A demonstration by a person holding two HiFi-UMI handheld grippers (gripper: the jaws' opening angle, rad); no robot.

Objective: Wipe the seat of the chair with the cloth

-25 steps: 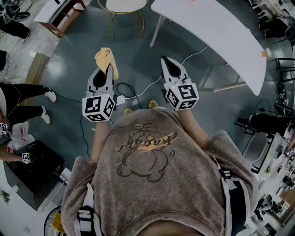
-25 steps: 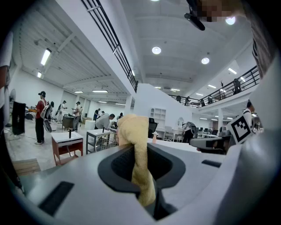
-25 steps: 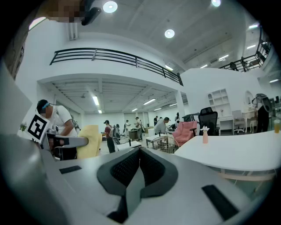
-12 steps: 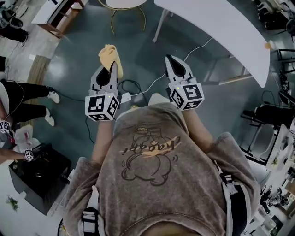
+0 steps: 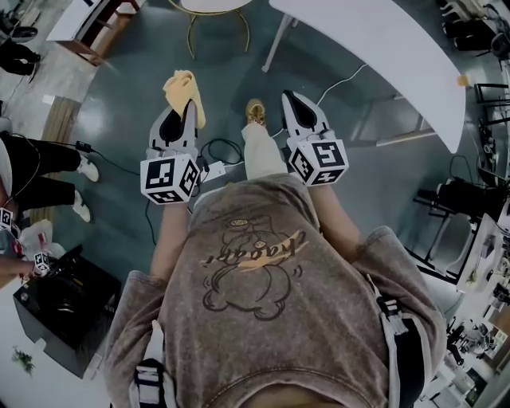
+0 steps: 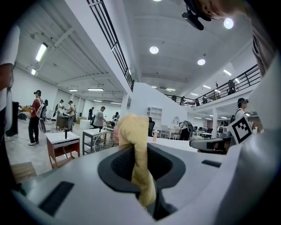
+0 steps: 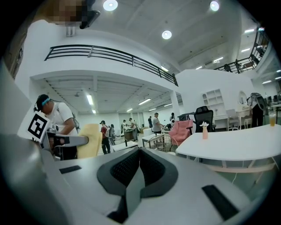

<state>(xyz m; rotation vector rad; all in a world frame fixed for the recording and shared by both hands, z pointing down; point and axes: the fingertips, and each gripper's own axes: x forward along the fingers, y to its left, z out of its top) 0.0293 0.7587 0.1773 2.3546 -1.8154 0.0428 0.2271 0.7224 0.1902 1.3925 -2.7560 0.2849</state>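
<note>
From above, both tools are out in front of the person's chest over the grey floor [image 5: 119,103]. The left gripper [image 5: 178,118] has the yellow cloth [image 5: 182,86] bunched up past its tips. The right gripper [image 5: 292,106] is level with it and well apart, and the person's leg [image 5: 259,151] and shoe [image 5: 255,111] come through between the two. The head view won't settle how the jaws stand, so over to the left gripper view. There the jaws are clamped on the cloth: it runs as a twisted strip down the dark throat between them and flares into a soft lump beyond the tips, blocking the middle of that view. In the right gripper view the two dark pads are pressed flat together with nothing caught between them, so that tool is empty. This view also catches the other tool from the side, off to its left, with the cloth hanging from it as a pale yellow slab. To its right a white table [image 5: 382,48] stretches away, and on it is a small vase too small to pick out from above. The chair [image 5: 209,6] shows best from overhead: a pale round seat on thin gold legs, cut by the top edge. It is ahead of both tools, nearer the left one's line and well apart from the cloth. A black cable [image 5: 227,147] loops on the floor just behind the left gripper's tips.
</note>
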